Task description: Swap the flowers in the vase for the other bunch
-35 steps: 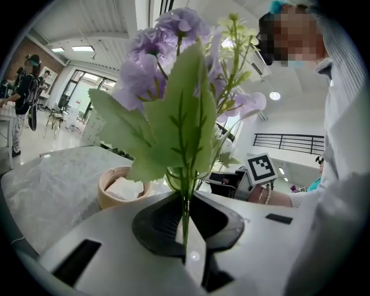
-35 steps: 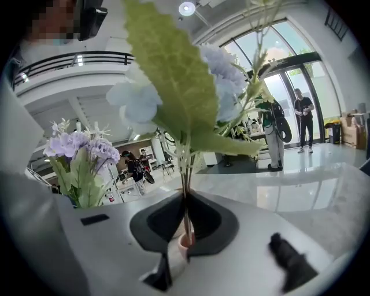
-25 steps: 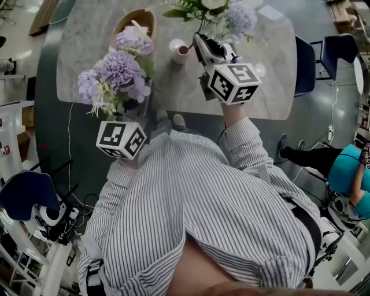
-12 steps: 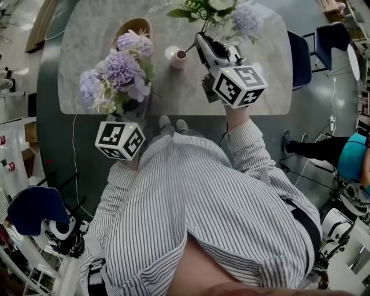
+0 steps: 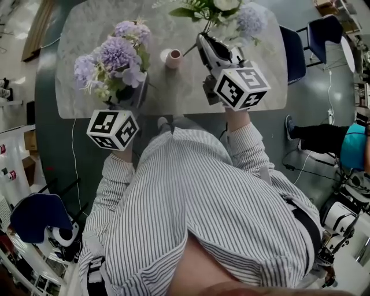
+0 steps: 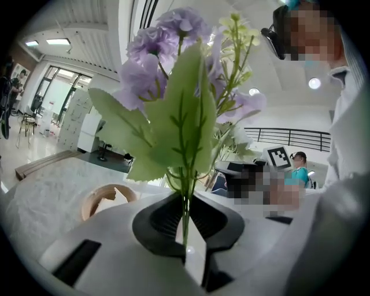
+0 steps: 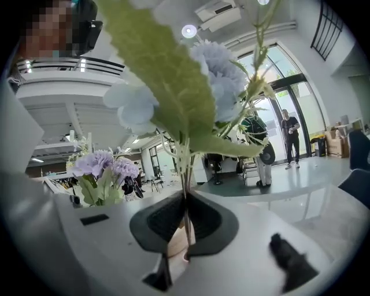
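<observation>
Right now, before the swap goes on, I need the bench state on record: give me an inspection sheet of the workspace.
Surface: marble table, holding few things.
Job's things: pink vase upright, no stems in it; purple bunch and pale bunch both held above the table.
Clutter: wooden bowl on the table past the purple bunch.
Grippers: left gripper shut on the purple bunch's stems; right gripper shut on the pale bunch's stems.
Cables: thin cable on the floor left of the table.
Surroundings: blue chair right of the table; person in teal beyond it.
</observation>
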{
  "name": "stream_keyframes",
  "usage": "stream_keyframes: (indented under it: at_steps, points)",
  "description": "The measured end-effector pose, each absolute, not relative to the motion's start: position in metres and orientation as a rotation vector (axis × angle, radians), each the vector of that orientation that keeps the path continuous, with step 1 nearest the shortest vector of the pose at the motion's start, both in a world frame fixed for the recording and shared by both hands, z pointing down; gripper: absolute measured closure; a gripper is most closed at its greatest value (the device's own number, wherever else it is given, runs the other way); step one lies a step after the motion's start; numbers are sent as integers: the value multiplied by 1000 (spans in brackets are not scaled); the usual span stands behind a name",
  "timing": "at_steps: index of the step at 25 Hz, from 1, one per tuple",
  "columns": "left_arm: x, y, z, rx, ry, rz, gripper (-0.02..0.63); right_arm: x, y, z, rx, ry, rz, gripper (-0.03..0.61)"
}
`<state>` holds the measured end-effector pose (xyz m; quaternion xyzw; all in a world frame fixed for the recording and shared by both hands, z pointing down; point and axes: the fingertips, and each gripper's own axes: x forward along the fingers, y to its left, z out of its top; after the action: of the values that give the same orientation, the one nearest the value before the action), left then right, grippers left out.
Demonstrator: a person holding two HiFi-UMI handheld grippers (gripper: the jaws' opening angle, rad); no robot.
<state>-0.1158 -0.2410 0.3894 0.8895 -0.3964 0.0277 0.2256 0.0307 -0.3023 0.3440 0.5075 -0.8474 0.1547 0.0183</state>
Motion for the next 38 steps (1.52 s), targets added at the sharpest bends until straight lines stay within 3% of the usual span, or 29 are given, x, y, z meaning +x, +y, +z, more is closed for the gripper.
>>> stream_keyframes:
  at_steps: [19,38]
  points:
    - [-46,-300,350,2550,-1072,72,568,102,-296,346,1509,-2604,514,551]
    - [-41,-342,379,2556,-997,179,568,98,-301,370,1491,-2660,703,551]
